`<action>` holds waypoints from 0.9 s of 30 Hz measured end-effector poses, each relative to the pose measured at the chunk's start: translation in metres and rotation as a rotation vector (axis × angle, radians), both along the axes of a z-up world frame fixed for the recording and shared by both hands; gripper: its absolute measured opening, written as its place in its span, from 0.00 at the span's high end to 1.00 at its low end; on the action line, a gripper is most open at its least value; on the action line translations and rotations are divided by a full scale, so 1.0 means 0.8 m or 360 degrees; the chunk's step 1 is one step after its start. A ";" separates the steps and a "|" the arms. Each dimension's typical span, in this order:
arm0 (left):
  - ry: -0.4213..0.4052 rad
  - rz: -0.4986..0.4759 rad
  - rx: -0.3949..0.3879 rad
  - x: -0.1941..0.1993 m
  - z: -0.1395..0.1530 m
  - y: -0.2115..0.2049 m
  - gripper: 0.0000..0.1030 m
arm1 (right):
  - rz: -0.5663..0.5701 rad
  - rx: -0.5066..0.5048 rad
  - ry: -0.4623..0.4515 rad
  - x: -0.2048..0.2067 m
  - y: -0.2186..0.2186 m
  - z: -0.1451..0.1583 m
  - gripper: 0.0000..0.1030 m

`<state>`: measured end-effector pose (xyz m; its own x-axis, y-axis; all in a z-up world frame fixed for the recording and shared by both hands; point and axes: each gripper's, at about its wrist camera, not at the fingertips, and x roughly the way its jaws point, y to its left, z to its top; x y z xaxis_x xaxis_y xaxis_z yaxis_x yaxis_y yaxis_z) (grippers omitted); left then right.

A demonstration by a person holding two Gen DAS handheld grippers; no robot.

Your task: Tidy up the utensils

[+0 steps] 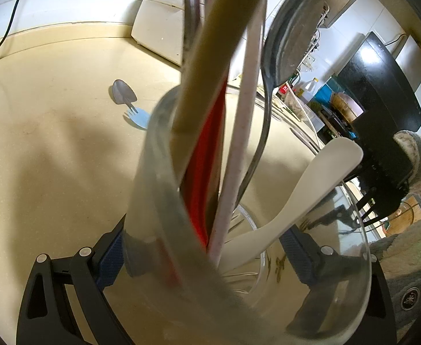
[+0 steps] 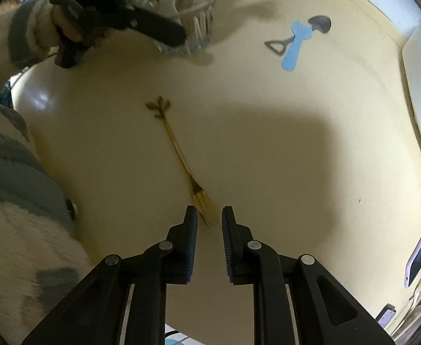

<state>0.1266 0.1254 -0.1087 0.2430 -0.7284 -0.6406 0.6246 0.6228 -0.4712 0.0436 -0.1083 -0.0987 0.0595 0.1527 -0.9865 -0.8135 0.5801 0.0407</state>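
The left tongs [image 1: 207, 256] are clamped around a clear glass jar [image 1: 158, 189], one blue-padded finger pressed on each side of it. The jar stands on the beige desk [image 1: 52, 158] and holds several utensils upright: a thick wooden handle [image 1: 210, 57], a red utensil [image 1: 207, 149], a pale pinkish stick [image 1: 242, 132], a dark metal ladle [image 1: 293, 34] and a white rice paddle [image 1: 311, 187] that leans out over the rim. In the right wrist view the same jar sits toward the far edge of the desk.

The right tongs [image 2: 209, 218] are parted by a narrow gap and hold nothing. Their tips hang close over the tines of a gold fork [image 2: 181, 158] with a leaf-shaped handle end, which lies flat on the desk near its middle; whether the pads touch the fork cannot be told.

Farther toward the desk's far right corner lie a small shovel-shaped metal spoon [image 2: 319, 24] and a light blue plastic fork [image 2: 293, 46], crossing each other. A white appliance [image 1: 161, 20] stands at the back edge of the desk.
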 end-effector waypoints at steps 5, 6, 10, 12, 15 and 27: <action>0.0002 0.0000 -0.0004 0.001 0.000 0.002 0.06 | -0.0097 0.0081 -0.0024 0.010 -0.005 -0.005 0.89; 0.0003 0.0000 -0.0005 0.001 -0.001 0.003 0.06 | -0.0145 0.0102 -0.0031 0.015 -0.010 -0.005 0.93; 0.0001 0.0000 -0.0002 0.002 -0.001 0.003 0.06 | -0.0346 0.0198 -0.0050 0.041 -0.031 -0.004 0.94; 0.0000 0.0000 0.0000 0.002 -0.001 0.003 0.06 | -0.0438 0.0279 -0.0018 0.052 -0.044 -0.002 0.94; -0.0002 0.0000 0.0003 0.002 -0.001 0.003 0.06 | -0.0543 0.0420 0.0039 0.060 -0.059 0.012 0.95; 0.0002 -0.0002 -0.0003 0.001 0.000 0.003 0.06 | -0.0655 0.0849 0.0027 0.042 -0.078 0.133 0.95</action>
<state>0.1277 0.1279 -0.1087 0.2416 -0.7300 -0.6394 0.6247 0.6212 -0.4732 0.0768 -0.1704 0.0073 0.2025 0.5876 -0.7834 -0.5271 0.7396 0.4185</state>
